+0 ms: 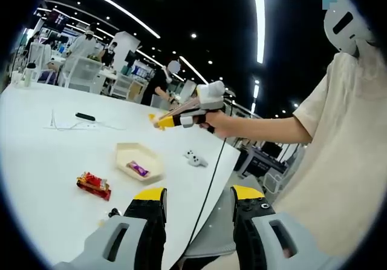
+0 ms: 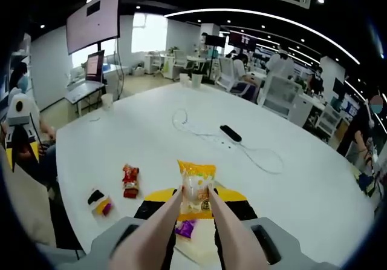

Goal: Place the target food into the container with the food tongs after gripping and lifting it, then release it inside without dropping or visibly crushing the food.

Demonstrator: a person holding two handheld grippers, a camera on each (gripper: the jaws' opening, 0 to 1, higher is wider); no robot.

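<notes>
Up front in the left gripper view, the left gripper (image 1: 196, 206) hangs with jaws apart and empty above the table (image 1: 42, 155), where a cream container (image 1: 138, 161) holds a purple packet (image 1: 137, 169); a red snack (image 1: 94, 184) lies beside it. Over in the right gripper view, the right gripper (image 2: 195, 198) clamps pink tongs (image 2: 181, 221) whose tips pinch a yellow snack bag (image 2: 196, 185) above the table

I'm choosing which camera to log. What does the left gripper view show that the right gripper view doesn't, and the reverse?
Left gripper view: the open left tool, the whole tray, and a hand holding the right tool. Right gripper view: the tongs close up, pinching the yellow packet, plus a wall screen. Both: that yellow packet, the red packet, the purple packet and the remote.
</notes>
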